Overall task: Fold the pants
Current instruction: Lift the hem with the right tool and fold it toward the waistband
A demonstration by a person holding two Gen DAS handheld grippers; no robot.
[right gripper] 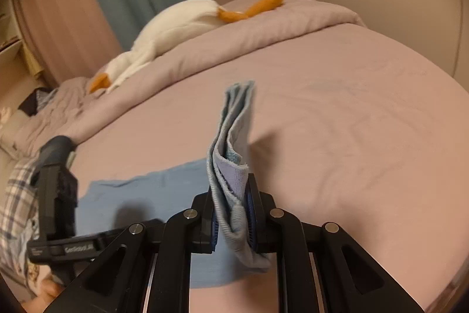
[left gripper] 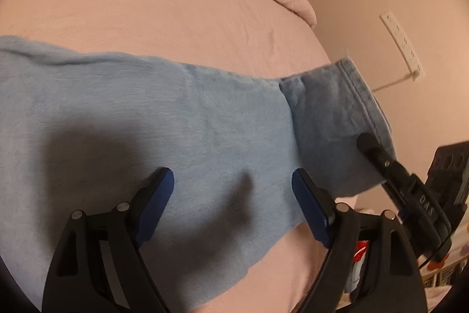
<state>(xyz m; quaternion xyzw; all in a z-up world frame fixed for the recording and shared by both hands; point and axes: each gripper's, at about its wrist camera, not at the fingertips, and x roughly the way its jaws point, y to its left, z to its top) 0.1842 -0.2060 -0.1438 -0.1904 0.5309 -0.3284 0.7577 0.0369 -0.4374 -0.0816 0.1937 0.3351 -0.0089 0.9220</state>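
The fold looked to be partway through. One pair of light blue pants (left gripper: 152, 113) lay stretched flat across the bed (left gripper: 146, 5), directly under and ahead of the left hand-held gripper (left gripper: 233, 189). The legs seemed already laid one over the other, since the cloth read as a single long band with several layers at its end. The hem end (left gripper: 337, 119) was lifted off the sheet, to the right of the left hand-held gripper, and it bent upward at a crease.

The right hand-held gripper (right gripper: 231, 213) was pressed together on that lifted end (right gripper: 231, 166), pinching the stacked edges between its blue pads. In its own view the layers stood upright ahead of the fingertips, and the rest of the pants lay flat below and to its left. The left hand-held gripper was spread wide and held nothing; it hovered over the middle of the band, and I could not tell whether its pads touched the cloth.

What remained, by my judgement, was to carry the hem end over onto the flat part, lay it down, and possibly fold once more.

Counted: one pair of pants, two hand-held grippers, one bed, one bunched quilt (right gripper: 234, 31) far ahead of the right hand-held gripper, and one white plush goose (right gripper: 176, 22) lying on it.
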